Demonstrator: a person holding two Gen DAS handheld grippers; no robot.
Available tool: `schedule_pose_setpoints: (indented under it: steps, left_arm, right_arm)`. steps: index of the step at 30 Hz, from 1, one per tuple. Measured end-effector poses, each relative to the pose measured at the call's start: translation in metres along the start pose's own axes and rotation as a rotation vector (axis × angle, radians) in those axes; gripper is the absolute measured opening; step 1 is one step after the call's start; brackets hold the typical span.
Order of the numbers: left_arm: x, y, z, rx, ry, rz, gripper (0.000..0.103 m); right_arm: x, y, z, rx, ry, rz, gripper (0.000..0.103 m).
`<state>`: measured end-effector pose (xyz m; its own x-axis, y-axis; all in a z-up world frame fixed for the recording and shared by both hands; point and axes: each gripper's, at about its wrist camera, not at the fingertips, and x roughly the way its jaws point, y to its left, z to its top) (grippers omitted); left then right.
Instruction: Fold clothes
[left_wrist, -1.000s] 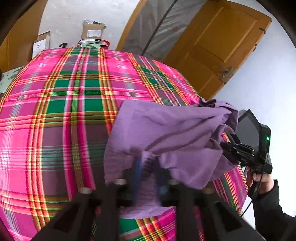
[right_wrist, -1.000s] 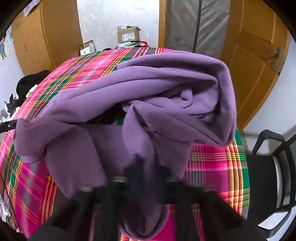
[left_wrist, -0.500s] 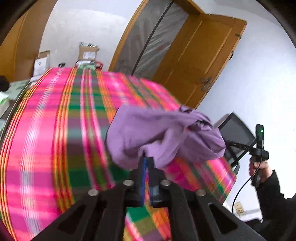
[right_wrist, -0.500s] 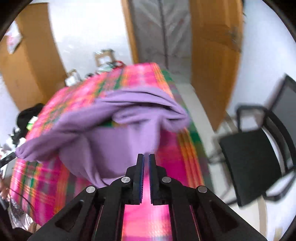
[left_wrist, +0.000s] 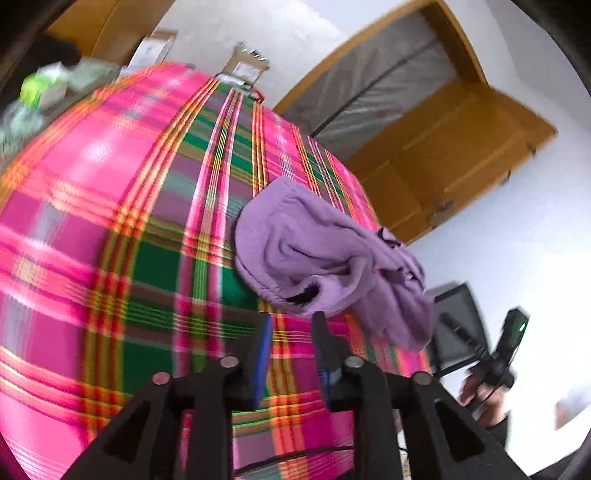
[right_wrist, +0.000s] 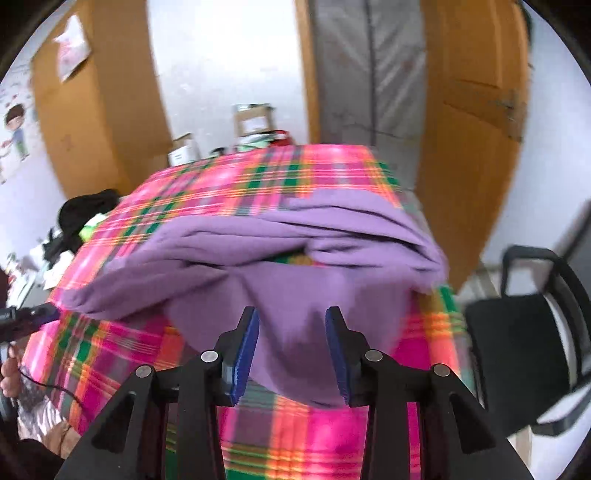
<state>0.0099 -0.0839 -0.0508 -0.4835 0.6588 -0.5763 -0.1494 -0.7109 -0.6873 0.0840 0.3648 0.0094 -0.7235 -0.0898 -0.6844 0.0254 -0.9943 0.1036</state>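
The cloth (right_wrist: 280, 251) is plain lilac, with darker violet in its folds. Under it, the surface (left_wrist: 110, 236) wears a plaid of hot pink and green squares crossed by thin orange, yellow and red lines. Both tongs, left (left_wrist: 291, 332) and right (right_wrist: 291, 325), are black with blue pads (right_wrist: 243, 350). Beyond the cloth the door (right_wrist: 472, 122) is orange-brown wood and the wall (right_wrist: 221, 62) white. Right of the cloth, the chair (right_wrist: 517, 354) is black.
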Motion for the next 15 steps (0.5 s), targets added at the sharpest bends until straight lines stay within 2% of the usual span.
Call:
schedule_pose_setpoints:
  steps: [4, 6, 8, 15]
  left_arm:
    - [0.006, 0.004, 0.001, -0.082, 0.030, -0.003, 0.030]
    - [0.005, 0.004, 0.000, -0.123, 0.009, -0.007, 0.033]
    - [0.003, 0.003, -0.002, -0.167, -0.017, -0.011, 0.042]
    - [0.019, -0.006, 0.002, -0.198, -0.040, 0.019, 0.044]
  right_arm:
    - [0.017, 0.023, 0.008, -0.026, 0.012, 0.051, 0.039]
    - [0.024, 0.031, 0.014, -0.051, 0.012, 0.068, 0.039]
    - [0.026, 0.043, 0.021, -0.075, -0.003, 0.091, 0.039]
    - [0.036, 0.069, 0.048, -0.076, -0.028, 0.165, 0.039]
